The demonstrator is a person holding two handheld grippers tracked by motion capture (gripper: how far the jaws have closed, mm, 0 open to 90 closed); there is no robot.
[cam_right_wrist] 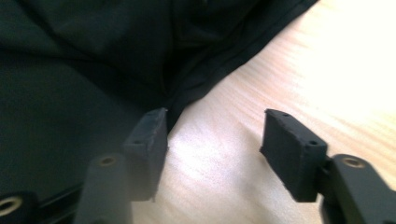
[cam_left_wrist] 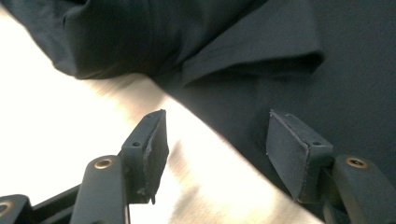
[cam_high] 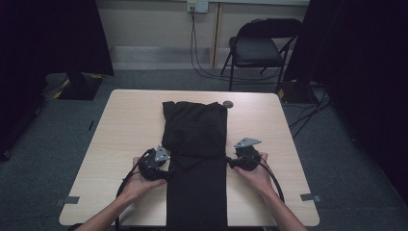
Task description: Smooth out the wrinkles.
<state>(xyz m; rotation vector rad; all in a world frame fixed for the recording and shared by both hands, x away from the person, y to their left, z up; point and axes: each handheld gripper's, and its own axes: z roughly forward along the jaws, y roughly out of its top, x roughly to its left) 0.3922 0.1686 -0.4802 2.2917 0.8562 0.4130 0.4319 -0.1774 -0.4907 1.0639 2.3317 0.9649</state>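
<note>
A black garment [cam_high: 196, 144] lies folded into a long strip down the middle of the wooden table [cam_high: 130, 125], its near end hanging over the front edge. My left gripper [cam_high: 169, 173] sits at the strip's left edge, jaws open, with the cloth's edge [cam_left_wrist: 280, 70] running between them over the bright tabletop. My right gripper [cam_high: 227, 162] sits at the strip's right edge, also open, its jaws astride the cloth's border [cam_right_wrist: 93, 84] and bare wood [cam_right_wrist: 243, 154]. Neither holds the fabric.
A small dark round object [cam_high: 228, 103] lies at the table's far edge by the garment's top corner. A black folding chair [cam_high: 257, 48] stands beyond the table, with cables on the floor. Tape marks [cam_high: 311, 197] sit near the front corners.
</note>
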